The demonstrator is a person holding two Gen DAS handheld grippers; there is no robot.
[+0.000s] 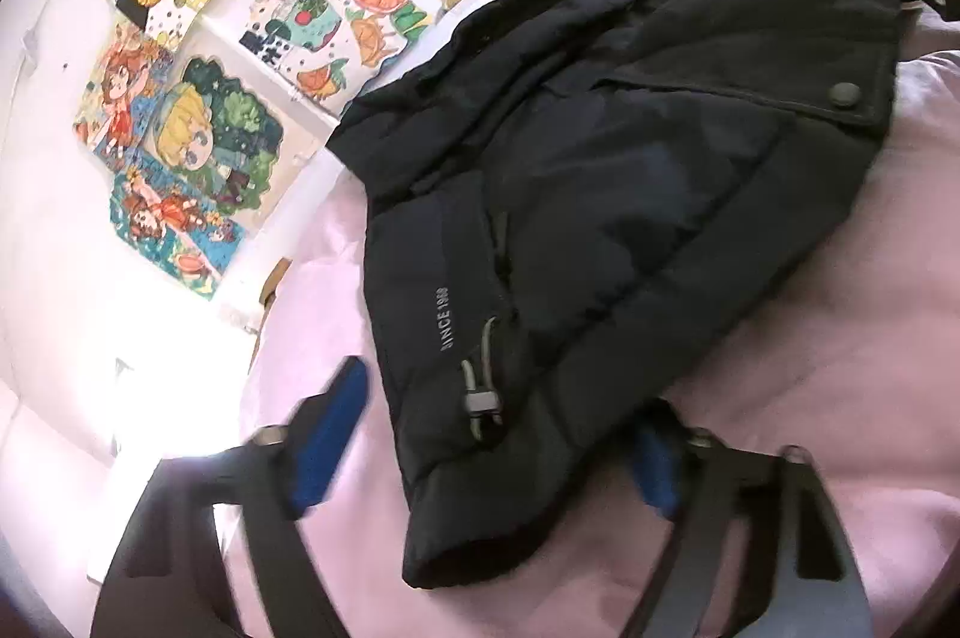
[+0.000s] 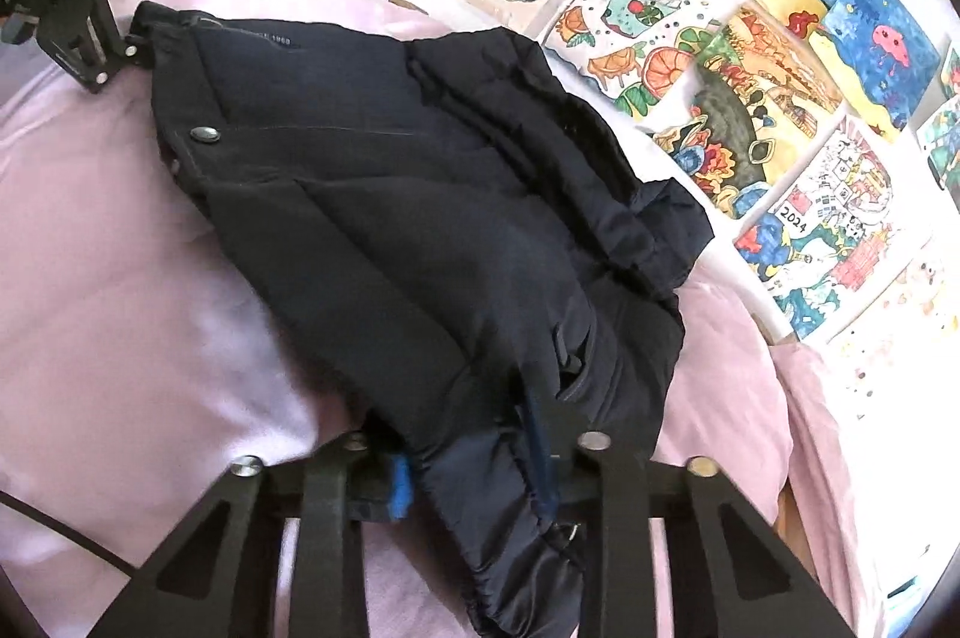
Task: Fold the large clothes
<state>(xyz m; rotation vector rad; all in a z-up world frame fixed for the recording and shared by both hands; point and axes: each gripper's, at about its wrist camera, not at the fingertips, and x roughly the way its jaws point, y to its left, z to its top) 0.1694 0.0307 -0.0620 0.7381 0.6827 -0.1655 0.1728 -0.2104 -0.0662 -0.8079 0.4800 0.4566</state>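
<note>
Both the left gripper and right gripper are black slotted metal frames with silver screws and blue finger pads.

I'm in a home bedroom: pink bed, kids' drawings (bright cartoon ones) covering the white wall.

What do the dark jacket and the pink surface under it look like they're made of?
Jacket: seemingly a padded synthetic shell, nylon or polyester, with a slight sheen; quilted puffy sections and a metal-looking snap suggest it. Pink bedding: probably matte woven cotton or a blend; it lies in soft, dull folds. The exact fibre of either can't be told.
</note>
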